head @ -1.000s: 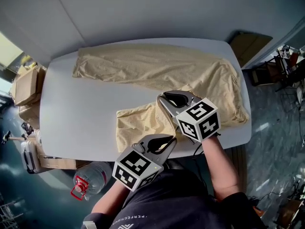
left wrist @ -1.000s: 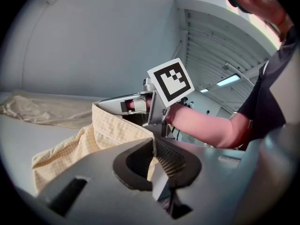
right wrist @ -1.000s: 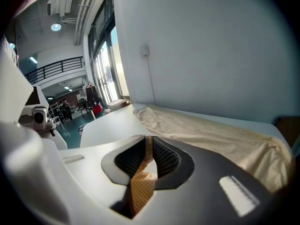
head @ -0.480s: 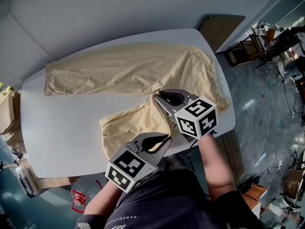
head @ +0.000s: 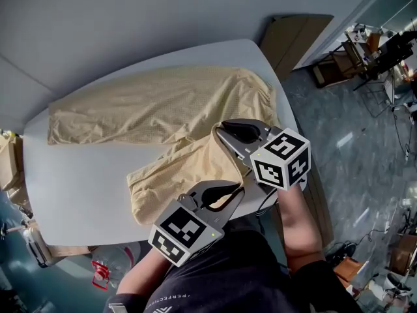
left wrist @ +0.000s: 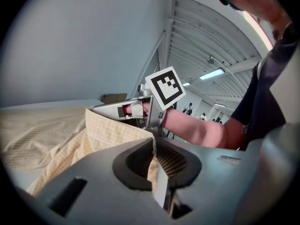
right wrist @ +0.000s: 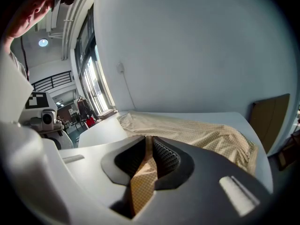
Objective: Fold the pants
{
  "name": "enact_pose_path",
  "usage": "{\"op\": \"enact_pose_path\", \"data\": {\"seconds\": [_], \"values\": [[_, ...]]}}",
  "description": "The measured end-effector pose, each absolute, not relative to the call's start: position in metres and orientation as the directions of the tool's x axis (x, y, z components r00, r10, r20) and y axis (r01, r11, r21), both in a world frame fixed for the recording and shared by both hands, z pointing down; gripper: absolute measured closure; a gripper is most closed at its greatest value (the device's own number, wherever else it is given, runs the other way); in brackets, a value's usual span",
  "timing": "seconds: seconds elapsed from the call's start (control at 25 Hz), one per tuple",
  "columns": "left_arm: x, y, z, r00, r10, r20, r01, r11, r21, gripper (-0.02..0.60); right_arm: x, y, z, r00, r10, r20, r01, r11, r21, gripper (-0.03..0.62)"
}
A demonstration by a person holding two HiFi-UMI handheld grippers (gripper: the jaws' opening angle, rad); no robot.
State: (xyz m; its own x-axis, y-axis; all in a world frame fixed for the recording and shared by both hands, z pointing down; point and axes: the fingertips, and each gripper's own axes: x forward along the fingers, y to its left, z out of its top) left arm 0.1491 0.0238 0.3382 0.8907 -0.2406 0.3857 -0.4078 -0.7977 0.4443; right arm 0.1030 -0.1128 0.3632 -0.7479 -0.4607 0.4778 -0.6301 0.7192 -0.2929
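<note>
Closest in, the person's dark shirt (head: 241,276) is filling the bottom of the head view and running off the frame, covering both elbows. The two forearms are reaching forward over the near edge of the table (head: 71,188), side by side, each with its marker cube facing up.

The left gripper (head: 231,191) is pointing forward and slightly down, its jaws clamped on the near edge of the pants (head: 163,103). Its own view is showing a thin fold of the yellow checked cloth (left wrist: 152,149) disappearing between the ribbed pads. The right gripper (head: 221,130) is sitting just beyond it, also tilted a little downward, and is pinching a thicker bunch of the same cloth (right wrist: 140,177). From above, the jaws themselves are hiding the exact spots being gripped.

The near leg of the pants is rising off the table toward the two grippers, with its cuff end lying on the tabletop to the left. The far leg is lying flat along the table's far side, and the waist is bunching at the right end.

A plastic bottle (head: 107,269) is showing only in part beneath the table's near edge. Farther off, a cardboard sheet (head: 293,34) is leaning beyond the table's far right corner.
</note>
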Motion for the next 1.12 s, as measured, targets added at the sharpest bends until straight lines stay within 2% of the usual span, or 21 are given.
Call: {"op": "enact_pose_path", "data": {"seconds": [0.44,1.12], "values": [[0.247,-0.007,0.345,0.876,-0.251,0.412,-0.432,-0.789,0.437,0.563,0.204,-0.145,0.373,-0.752,-0.424,0.505,-0.610,0.738,-0.289,0.543],[0.312,-0.025,0.399,0.838,-0.231,0.494,-0.478,-0.747,0.462,0.561,0.265,-0.161,0.427,-0.705,-0.384,0.596,-0.623,0.737,-0.262,0.536]]}}
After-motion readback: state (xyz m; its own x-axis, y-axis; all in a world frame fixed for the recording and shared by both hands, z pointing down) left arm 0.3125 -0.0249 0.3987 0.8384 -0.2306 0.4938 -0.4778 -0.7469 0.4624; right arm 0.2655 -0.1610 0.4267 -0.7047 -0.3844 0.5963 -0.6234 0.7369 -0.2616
